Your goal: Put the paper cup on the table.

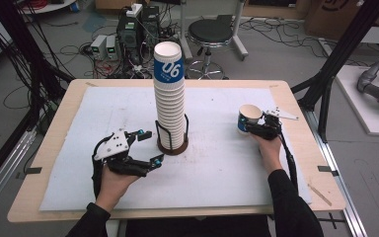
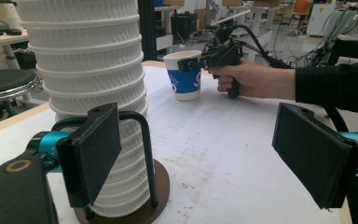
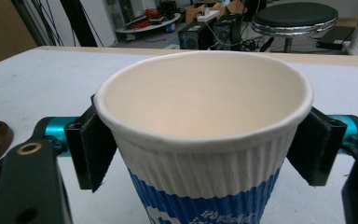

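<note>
White cup (image 3: 205, 140), blue band

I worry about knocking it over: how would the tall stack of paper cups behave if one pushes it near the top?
The stack of paper cups would probably tip easily: it rises far above its wire holder, which braces only the lowest cups. It is likely light, being thin ribbed paper. The upper cups may slide apart, since they simply nest.

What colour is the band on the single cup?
Blue, on the single cup with white print, clearest in the left gripper view.
</note>
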### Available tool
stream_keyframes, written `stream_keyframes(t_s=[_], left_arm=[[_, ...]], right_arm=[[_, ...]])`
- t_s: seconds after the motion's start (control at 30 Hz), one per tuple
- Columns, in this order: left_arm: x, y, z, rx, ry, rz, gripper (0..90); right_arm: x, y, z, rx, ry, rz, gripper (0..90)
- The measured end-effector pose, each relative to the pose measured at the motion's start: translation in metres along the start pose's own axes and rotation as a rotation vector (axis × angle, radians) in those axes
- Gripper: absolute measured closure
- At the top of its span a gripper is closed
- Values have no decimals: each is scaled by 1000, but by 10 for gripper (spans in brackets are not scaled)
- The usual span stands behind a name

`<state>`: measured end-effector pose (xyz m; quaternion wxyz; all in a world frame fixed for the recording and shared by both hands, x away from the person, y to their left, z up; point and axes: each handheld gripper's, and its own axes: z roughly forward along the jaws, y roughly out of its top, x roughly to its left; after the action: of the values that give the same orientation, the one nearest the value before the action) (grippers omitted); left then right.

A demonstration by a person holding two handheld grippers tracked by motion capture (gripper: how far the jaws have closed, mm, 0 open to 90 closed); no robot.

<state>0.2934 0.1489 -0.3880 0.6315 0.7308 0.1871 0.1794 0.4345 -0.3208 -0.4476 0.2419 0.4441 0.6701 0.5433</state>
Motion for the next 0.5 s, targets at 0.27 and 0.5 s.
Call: stream_keyframes(t_s=[0.27,0.5], left_arm=[[-1,1,1,3,-2,7,156],[-1,1,1,2,-2,9,156]], right_arm=[[3,1,-2,30,-16,-22,189],[5,2,-3,45,-21,-39,180]])
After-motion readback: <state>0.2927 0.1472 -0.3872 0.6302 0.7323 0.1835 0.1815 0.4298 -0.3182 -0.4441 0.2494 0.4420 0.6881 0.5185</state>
